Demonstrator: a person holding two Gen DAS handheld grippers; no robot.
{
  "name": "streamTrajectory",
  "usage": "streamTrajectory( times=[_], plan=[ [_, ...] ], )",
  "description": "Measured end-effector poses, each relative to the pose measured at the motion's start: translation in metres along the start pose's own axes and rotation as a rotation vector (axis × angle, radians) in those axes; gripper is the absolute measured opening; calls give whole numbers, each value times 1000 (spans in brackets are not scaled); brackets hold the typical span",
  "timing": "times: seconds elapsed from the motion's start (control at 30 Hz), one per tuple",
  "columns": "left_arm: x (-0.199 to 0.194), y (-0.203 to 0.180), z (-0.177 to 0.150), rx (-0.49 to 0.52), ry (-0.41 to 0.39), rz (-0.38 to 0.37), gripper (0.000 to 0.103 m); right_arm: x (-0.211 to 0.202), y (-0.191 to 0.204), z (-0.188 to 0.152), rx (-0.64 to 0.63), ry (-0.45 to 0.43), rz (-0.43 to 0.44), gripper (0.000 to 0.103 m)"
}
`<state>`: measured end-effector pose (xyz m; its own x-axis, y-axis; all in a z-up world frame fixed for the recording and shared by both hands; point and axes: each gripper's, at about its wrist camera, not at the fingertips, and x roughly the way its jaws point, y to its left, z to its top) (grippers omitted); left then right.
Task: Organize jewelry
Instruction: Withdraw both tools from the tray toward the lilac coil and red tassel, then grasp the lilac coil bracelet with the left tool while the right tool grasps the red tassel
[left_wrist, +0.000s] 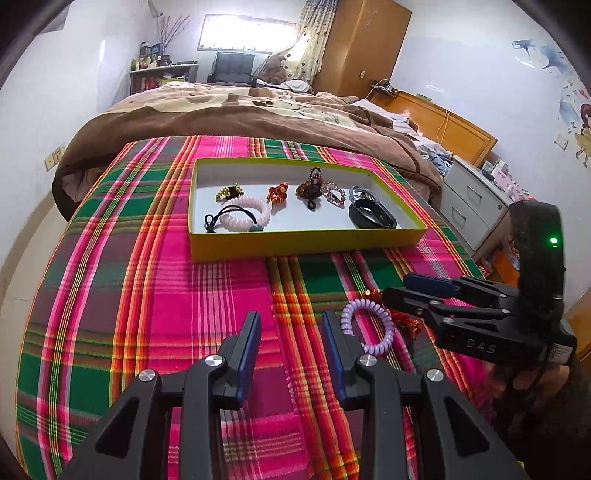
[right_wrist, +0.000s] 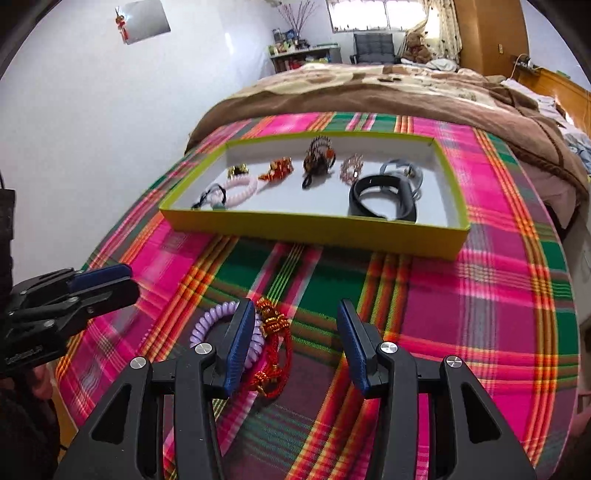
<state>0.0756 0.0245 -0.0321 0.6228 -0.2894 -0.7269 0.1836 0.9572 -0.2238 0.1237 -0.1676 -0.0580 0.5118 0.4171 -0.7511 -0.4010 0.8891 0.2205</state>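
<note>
With both my left gripper (left_wrist: 290, 332) and right gripper (right_wrist: 295, 332) spread empty, the red beaded cord bracelet (right_wrist: 273, 343), tangled against the lilac plastic spiral hair tie (right_wrist: 221, 325), risked dragging it along.

White-walled bedroom: bright window (left_wrist: 248, 32), wooden wardrobe (left_wrist: 364, 46), brown-blanketed bed (left_wrist: 236, 110).

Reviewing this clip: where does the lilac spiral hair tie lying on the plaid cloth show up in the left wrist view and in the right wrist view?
Left wrist view: the lilac spiral hair tie lies lower right of centre, just right of the left gripper.
Right wrist view: it lies lower left, partly behind the left finger of the right gripper.
Shared landmark: the red and gold knotted cord ornament lies against it, with the shallow yellow-green tray beyond.
</note>
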Motion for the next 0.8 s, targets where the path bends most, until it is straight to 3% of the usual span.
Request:
streamTrajectory(
  times=[0.37, 0.63, 0.8],
  plan=[
    [0, 2, -2, -2, 9, 7, 33, 3, -2, -3, -28, 8, -127, 47],
    [3, -3, -3, 2, 18, 7, 33, 4, 4, -6, -64, 20, -125, 47],
    [5, -6, -3, 4, 25, 11, 33, 4, 4, -6, -69, 20, -153, 33]
  ],
)
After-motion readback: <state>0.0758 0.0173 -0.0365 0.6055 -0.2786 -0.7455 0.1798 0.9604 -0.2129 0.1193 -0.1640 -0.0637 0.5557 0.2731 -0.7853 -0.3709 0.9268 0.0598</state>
